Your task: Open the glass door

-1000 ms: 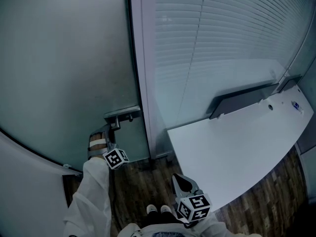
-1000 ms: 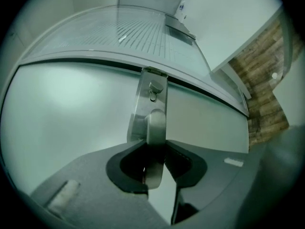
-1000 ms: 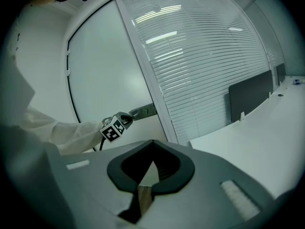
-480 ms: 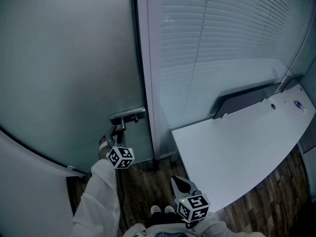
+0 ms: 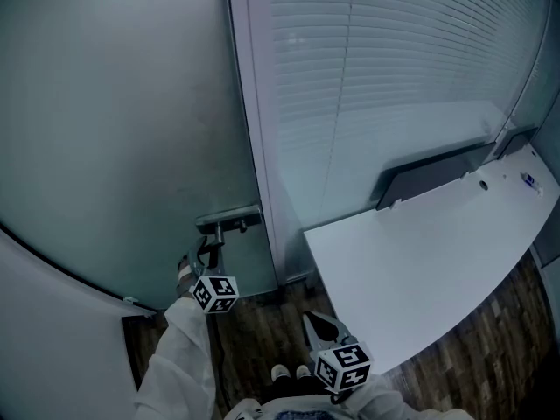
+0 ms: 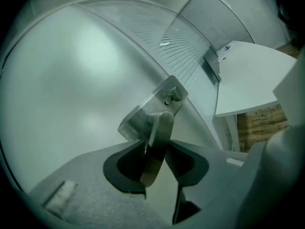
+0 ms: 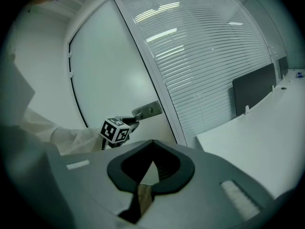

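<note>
I'm at the handle step: my left claw (image 6: 157, 149) sits around the metal lever (image 6: 160, 125) at the latch edge of the glass door (image 5: 114, 129). Its jaws have just been opening, so they now stand loosely either side of the lever rather than clamping it. The door looks shut against its frame (image 5: 255, 129), so I judge I must close on the lever again and swing the door. My right claw (image 7: 148, 173) hangs nearly closed and empty.
</note>
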